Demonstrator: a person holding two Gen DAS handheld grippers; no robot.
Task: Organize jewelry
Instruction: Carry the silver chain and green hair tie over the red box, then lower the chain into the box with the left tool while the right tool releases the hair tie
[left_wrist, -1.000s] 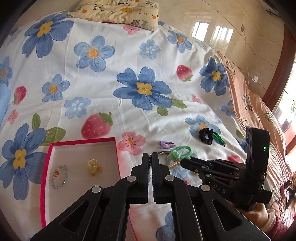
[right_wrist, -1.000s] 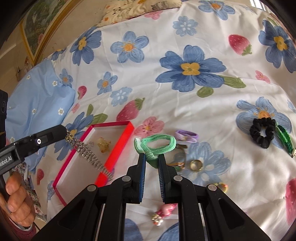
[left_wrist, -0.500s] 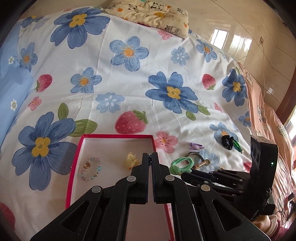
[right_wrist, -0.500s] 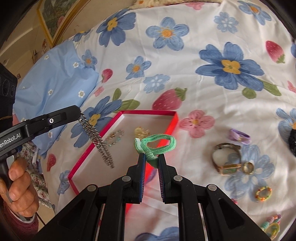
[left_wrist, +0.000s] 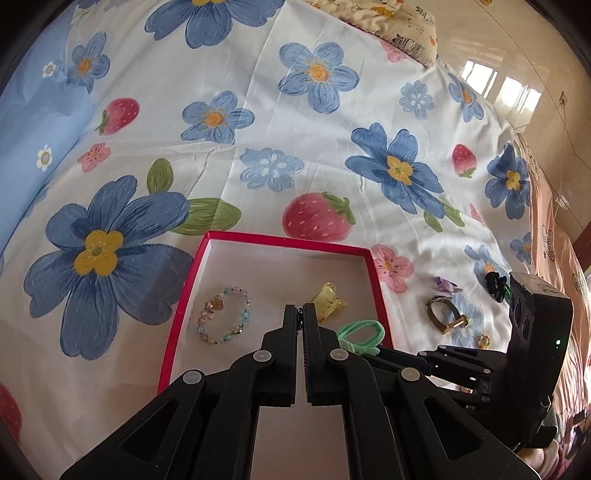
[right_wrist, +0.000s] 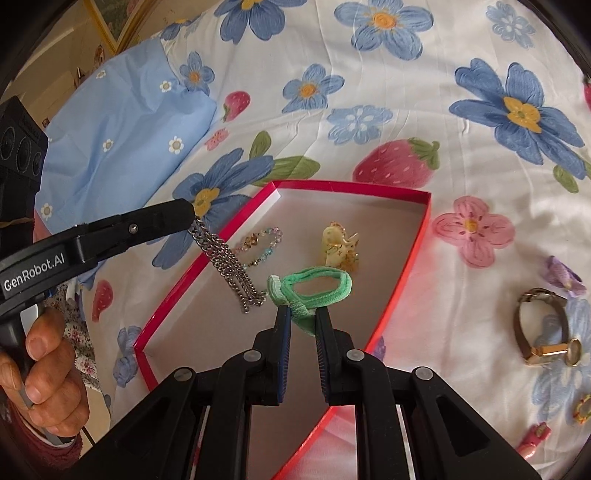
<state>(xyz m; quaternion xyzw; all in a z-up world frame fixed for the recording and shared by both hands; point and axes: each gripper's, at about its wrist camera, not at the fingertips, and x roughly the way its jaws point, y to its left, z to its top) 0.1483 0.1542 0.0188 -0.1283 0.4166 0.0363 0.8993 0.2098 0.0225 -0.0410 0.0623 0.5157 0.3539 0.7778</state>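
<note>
A red-rimmed box (left_wrist: 284, 240) (right_wrist: 421, 236) lies on the flowered bedsheet. In it are a beaded bracelet (left_wrist: 224, 315) (right_wrist: 260, 242) and a yellow hair claw (left_wrist: 328, 302) (right_wrist: 340, 245). My left gripper (left_wrist: 300, 308) (right_wrist: 192, 218) is shut on a silver chain (right_wrist: 231, 269) that hangs over the box's left side. My right gripper (right_wrist: 302, 314) is shut on a green hair tie (right_wrist: 314, 288) (left_wrist: 360, 334) and holds it above the box.
On the sheet right of the box lie a purple clip (right_wrist: 565, 275), a watch (right_wrist: 543, 325) (left_wrist: 445, 314), a black scrunchie (left_wrist: 496, 282), a small ring (right_wrist: 583, 408) and a pink clip (right_wrist: 533, 437). A blue pillow (right_wrist: 122, 129) lies at the left.
Both grippers have moved left from the loose jewelry to over the red box, carrying the chain and the green hair tie with them.
</note>
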